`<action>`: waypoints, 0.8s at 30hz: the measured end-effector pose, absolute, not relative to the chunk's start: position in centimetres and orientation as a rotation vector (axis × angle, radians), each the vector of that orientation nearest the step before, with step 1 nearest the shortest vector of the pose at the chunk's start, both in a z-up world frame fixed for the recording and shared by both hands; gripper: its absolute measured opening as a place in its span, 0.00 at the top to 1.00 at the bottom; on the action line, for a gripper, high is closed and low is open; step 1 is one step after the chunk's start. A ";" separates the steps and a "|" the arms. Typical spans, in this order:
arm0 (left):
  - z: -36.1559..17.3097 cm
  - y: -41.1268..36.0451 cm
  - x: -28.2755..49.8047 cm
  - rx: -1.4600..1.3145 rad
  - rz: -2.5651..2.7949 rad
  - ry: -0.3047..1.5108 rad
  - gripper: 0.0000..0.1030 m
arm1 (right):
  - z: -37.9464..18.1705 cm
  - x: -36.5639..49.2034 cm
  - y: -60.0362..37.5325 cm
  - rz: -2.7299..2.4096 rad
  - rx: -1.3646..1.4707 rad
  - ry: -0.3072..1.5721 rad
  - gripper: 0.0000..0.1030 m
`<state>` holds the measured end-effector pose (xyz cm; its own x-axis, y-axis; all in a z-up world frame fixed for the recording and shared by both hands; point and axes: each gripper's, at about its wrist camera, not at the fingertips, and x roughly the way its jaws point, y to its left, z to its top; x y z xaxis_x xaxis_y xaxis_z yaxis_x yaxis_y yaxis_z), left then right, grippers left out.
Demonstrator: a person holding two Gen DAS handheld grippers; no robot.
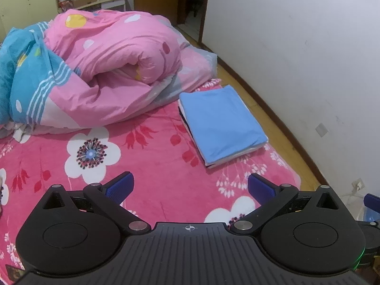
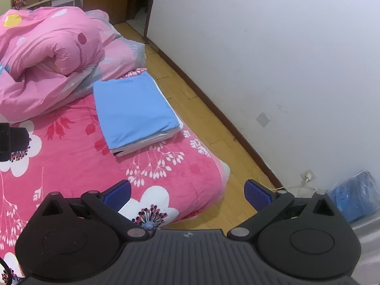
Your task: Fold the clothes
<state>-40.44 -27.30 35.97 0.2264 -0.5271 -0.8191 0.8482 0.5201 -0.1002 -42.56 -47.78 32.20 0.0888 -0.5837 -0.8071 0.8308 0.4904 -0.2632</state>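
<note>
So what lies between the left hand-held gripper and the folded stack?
Only bare floral blanket between the left hand-held gripper and the stack, in the left wrist view.

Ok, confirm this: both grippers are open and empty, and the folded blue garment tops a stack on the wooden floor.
Wrong place only. The folded blue garment tops a stack on the pink floral bedspread, near its edge, as the right wrist view shows. Left gripper and right gripper are open and empty.

A home bedroom: ahead of the left claw [image 1: 190, 188] lies a bed [image 1: 147, 161] under a pink floral blanket, with a bundled pink quilt [image 1: 111, 66] beyond, a cluttered counter [image 1: 104, 0] farther off, and wooden flooring [image 2: 201, 118] along a white wall [image 2: 273, 47].
</note>
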 end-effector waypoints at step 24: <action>34.5 -29.0 -42.4 0.445 -1.039 0.982 0.00 | 31.8 -44.7 -48.6 -1.148 0.322 1.058 0.00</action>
<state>-42.37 -29.01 34.51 0.1548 -0.5111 -0.8455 0.8728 0.4717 -0.1253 -44.73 -48.62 31.78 0.0185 -0.5827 -0.8125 0.8572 0.4276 -0.2871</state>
